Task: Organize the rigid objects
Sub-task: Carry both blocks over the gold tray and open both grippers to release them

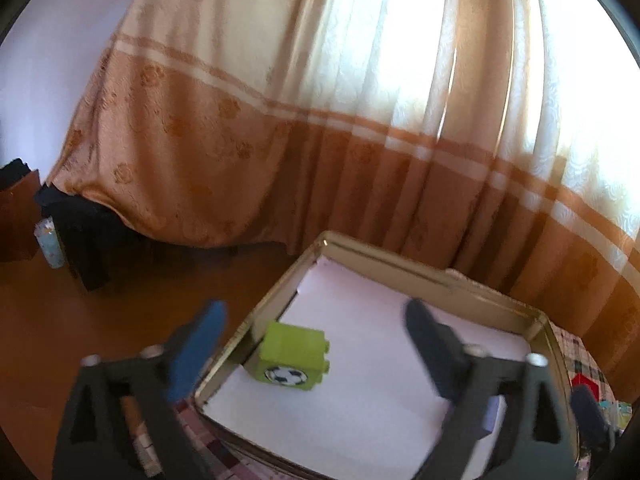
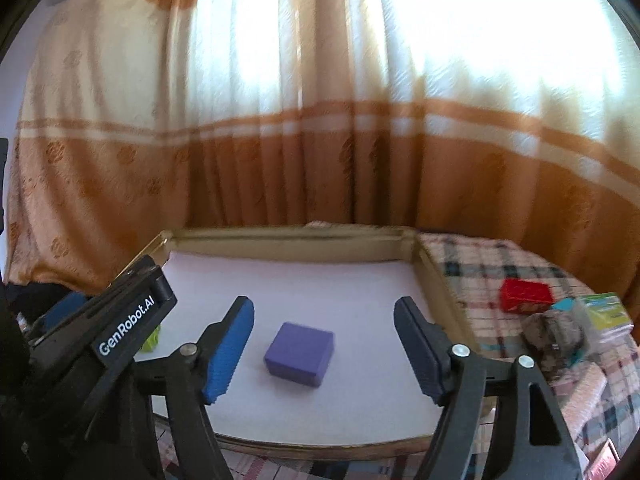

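A shallow gold-rimmed tray (image 1: 448, 276) lined with white paper sits on a plaid cloth; it also shows in the right wrist view (image 2: 288, 236). A green block (image 1: 294, 356) with a football sticker lies in the tray's left part, and a sliver of it shows in the right wrist view (image 2: 151, 338). My left gripper (image 1: 316, 328) is open and empty above it. A purple block (image 2: 300, 353) lies in the tray; my right gripper (image 2: 324, 318) is open and empty, fingers either side above it. A part of the purple block shows in the left wrist view (image 1: 494, 418).
A red box (image 2: 526, 295), a grey furry object (image 2: 554, 336) and a green packet (image 2: 610, 310) lie on the plaid cloth (image 2: 492, 260) right of the tray. An orange and cream curtain (image 2: 320, 140) hangs behind. Brown floor (image 1: 120, 300) lies at left.
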A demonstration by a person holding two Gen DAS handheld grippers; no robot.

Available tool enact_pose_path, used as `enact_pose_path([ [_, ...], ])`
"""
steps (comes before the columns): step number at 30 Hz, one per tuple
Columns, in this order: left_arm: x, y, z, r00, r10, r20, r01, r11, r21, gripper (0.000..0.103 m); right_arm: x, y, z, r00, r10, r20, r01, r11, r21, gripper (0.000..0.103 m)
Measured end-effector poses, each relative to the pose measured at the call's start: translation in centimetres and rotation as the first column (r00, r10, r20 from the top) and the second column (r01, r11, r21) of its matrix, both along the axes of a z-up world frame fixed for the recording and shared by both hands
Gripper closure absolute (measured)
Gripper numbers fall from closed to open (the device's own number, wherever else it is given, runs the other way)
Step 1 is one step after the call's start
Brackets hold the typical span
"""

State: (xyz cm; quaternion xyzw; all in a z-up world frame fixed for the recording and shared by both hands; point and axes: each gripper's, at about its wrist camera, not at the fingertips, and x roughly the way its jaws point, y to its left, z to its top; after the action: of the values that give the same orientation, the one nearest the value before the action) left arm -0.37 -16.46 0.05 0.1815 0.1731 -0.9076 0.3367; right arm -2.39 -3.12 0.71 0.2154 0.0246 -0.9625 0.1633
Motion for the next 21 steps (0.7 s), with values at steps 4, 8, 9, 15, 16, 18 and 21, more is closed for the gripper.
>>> enact_pose_path([
  [4, 0.2, -0.3, 0.0, 1.0, -0.004, -0.017, 0.004, 1.0, 0.018, 0.002, 0.7, 0.2, 0.4, 0.998, -0.038, -0.047, 0.038, 0.999, 0.008, 0.022],
  [8, 0.3, -0.6, -0.1, 1.0, -0.013, -0.025, 0.014, 0.999, 0.044, 0.002, 0.6, 0.3, 0.5, 0.998, -0.043, -0.047, 0.043, 0.999, 0.002, 0.021],
  [9, 0.3, -0.5, -0.1, 1.0, -0.013, -0.028, 0.014, 0.999, 0.041, 0.002, 0.6, 0.5, 0.5, 0.998, -0.045, -0.047, 0.045, 0.999, -0.004, 0.021],
  [15, 0.4, 0.3, 0.3, 0.997, -0.057, -0.056, 0.059, 0.998, 0.027, 0.002, 0.5, 2.2, 0.5, 0.991, -0.125, -0.041, 0.123, 0.991, -0.052, 0.021],
  [16, 0.4, 0.5, 0.3, 0.995, -0.076, -0.068, 0.078, 0.997, 0.026, 0.002, 0.6, 2.7, 0.6, 0.987, -0.152, -0.047, 0.149, 0.987, -0.061, 0.021],
  [18, 0.5, 0.7, 0.4, 0.993, -0.092, -0.072, 0.094, 0.995, 0.02, 0.002, 0.9, 3.8, 0.8, 0.976, -0.208, -0.065, 0.202, 0.976, -0.082, 0.021],
  [21, 0.2, 0.9, 0.5, 0.992, -0.111, -0.055, 0.112, 0.994, 0.009, 0.002, 1.0, 4.8, 0.9, 0.962, -0.264, -0.071, 0.257, 0.962, -0.092, 0.021],
])
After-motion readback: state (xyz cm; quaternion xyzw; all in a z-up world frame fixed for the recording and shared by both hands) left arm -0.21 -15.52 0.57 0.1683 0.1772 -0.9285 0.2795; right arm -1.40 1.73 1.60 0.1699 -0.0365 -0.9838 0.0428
